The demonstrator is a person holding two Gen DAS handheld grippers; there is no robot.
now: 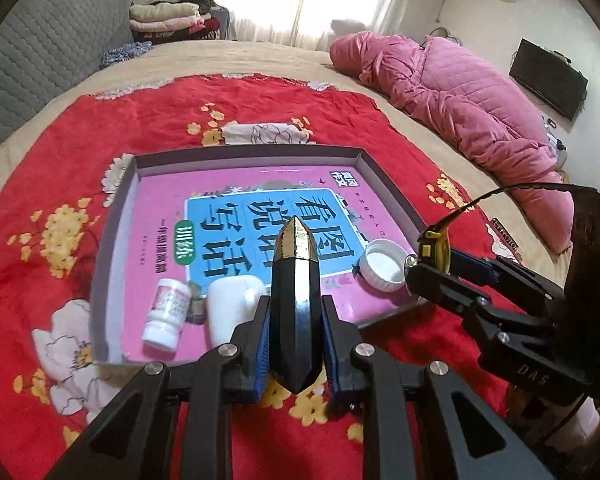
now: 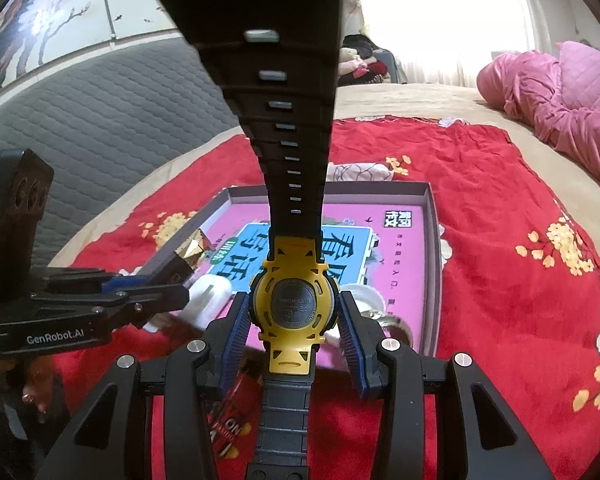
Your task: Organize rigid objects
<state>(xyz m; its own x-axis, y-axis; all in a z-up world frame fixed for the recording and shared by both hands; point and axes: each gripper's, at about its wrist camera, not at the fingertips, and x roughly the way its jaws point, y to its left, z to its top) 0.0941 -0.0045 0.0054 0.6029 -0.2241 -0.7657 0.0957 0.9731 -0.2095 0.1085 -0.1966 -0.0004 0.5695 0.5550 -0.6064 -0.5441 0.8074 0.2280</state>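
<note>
Black left tongs point(image 1: 296, 320) clamped on faceted black-and-gold bottle point(image 1: 296, 280); right tongs point(image 2: 294, 316) gripping yellow-backed black-strapped wristwatch point(image 2: 292, 304). Both above shallow grey cardboard tray point(image 1: 112, 240) holding pink book point(image 1: 160, 208), white pill bottle point(image 1: 166, 312), ribbed white cap point(image 1: 382, 266), on red floral blanket point(image 1: 140, 120).

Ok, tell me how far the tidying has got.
Done: a small pill bottle, a white container and a white lid already lie in the tray, on top of a pink book.
In hand: the left gripper is shut on a black and gold faceted piece; the right gripper clamps a yellow watch.
Left: both still need setting down in the tray.
</note>
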